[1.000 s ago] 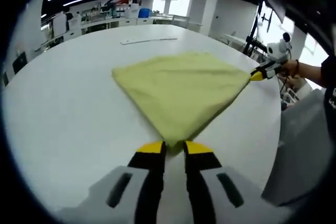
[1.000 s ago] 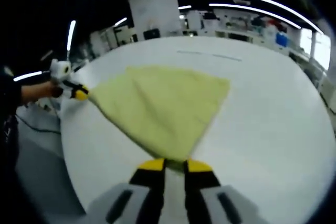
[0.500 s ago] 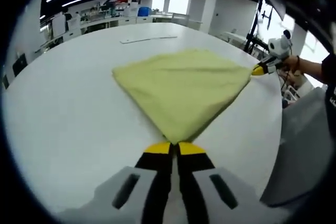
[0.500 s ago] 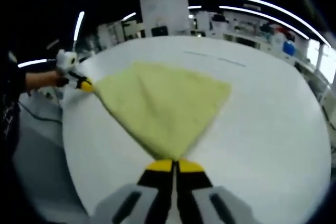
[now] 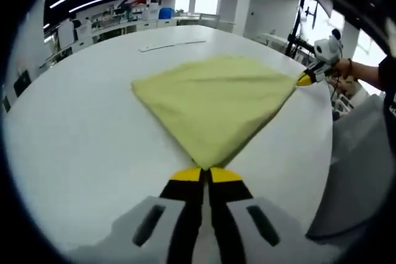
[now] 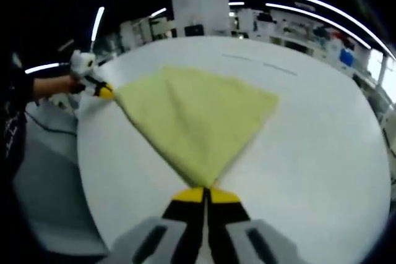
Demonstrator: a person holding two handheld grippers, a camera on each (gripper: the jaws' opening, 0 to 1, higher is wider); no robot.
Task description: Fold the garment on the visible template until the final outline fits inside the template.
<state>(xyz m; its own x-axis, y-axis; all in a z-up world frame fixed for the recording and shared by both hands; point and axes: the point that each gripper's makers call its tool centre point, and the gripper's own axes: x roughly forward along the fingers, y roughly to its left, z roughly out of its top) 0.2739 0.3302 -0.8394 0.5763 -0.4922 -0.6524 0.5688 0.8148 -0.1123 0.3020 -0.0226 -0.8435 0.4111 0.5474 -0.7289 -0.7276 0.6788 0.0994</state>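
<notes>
Both the left gripper (image 5: 206,171) and right gripper (image 6: 206,191) pinch near corners of the soft yellow cloth (image 5: 213,100), so a hard pull could make a corner slip out onto the round white table (image 5: 74,134).

Both tongs (image 5: 206,175) (image 6: 206,194), open a second ago, now clamped on yellow cloth (image 5: 213,100) corners.

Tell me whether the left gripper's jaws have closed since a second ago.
Yes. The left gripper had a gap between its yellow tips a second ago; now they meet, pinched on the near corner of the yellow cloth, which lies on the white table.
</notes>
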